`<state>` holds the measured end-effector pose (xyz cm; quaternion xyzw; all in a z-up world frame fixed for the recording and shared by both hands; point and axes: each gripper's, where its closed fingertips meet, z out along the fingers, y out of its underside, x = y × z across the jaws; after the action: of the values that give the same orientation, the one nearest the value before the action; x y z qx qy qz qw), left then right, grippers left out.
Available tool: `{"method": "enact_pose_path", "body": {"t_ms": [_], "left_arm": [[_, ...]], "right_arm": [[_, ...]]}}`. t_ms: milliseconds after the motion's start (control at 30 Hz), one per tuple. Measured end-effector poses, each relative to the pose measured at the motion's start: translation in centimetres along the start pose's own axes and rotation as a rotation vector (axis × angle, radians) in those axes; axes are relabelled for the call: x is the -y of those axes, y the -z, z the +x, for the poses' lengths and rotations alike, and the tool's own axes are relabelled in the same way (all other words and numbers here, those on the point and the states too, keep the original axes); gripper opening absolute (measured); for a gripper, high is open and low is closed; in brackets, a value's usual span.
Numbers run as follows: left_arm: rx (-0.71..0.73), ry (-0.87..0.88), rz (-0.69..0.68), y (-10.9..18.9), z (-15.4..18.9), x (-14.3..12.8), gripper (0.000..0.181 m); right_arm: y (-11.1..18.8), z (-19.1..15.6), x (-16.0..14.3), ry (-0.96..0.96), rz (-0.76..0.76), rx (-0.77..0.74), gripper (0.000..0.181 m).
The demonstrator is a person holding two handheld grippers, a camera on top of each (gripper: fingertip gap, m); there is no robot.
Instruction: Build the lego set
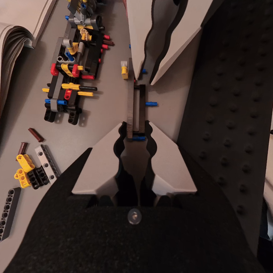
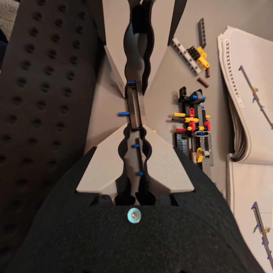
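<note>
A slim beam assembly (image 1: 135, 106), a long grey beam beside a black beam joined by blue pins, is held above the table between both grippers. My left gripper (image 1: 135, 123) is shut on its near end. My right gripper (image 1: 144, 81) comes from the opposite side and is shut on the far end. In the right wrist view the right gripper (image 2: 136, 127) clamps the assembly (image 2: 135, 109) and the left gripper (image 2: 133, 95) faces it. A blue pin (image 1: 151, 103) sticks out sideways from the black beam. A yellow connector (image 1: 124, 70) sits on the grey beam's far end.
A partly built chassis (image 1: 70, 76) in black, grey, red and yellow lies on the table. Loose yellow connectors (image 1: 24, 169), pale beams (image 1: 45, 164), brown pins (image 1: 36, 135) and a dark beam (image 1: 7, 212) lie nearby. An open instruction booklet (image 2: 243, 88) and a black studded plate (image 1: 229, 103) flank the area. The tips of one gripper are about 5 centimetres away from the tips of the other.
</note>
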<state>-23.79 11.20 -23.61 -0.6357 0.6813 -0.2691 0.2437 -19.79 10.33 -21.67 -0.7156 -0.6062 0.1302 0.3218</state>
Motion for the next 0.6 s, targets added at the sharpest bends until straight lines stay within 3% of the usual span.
{"method": "enact_pose_path", "body": {"t_ms": [133, 300, 600], "left_arm": [[0.0, 0.002, 0.005, 0.0, 0.0, 0.1, 0.023], [0.004, 0.004, 0.005, 0.0, -0.1, 0.1, 0.023], [0.007, 0.01, 0.012, -0.1, -0.1, 0.1, 0.023]], "right_arm": [[-0.1, 1.3, 0.5, 0.027, 0.01, -0.033, 0.027], [-1.2, 0.8, -0.5, -0.002, -0.061, 0.121, 0.042], [-1.9, 0.6, -1.0, -0.033, -0.076, 0.23, 0.031]]}}
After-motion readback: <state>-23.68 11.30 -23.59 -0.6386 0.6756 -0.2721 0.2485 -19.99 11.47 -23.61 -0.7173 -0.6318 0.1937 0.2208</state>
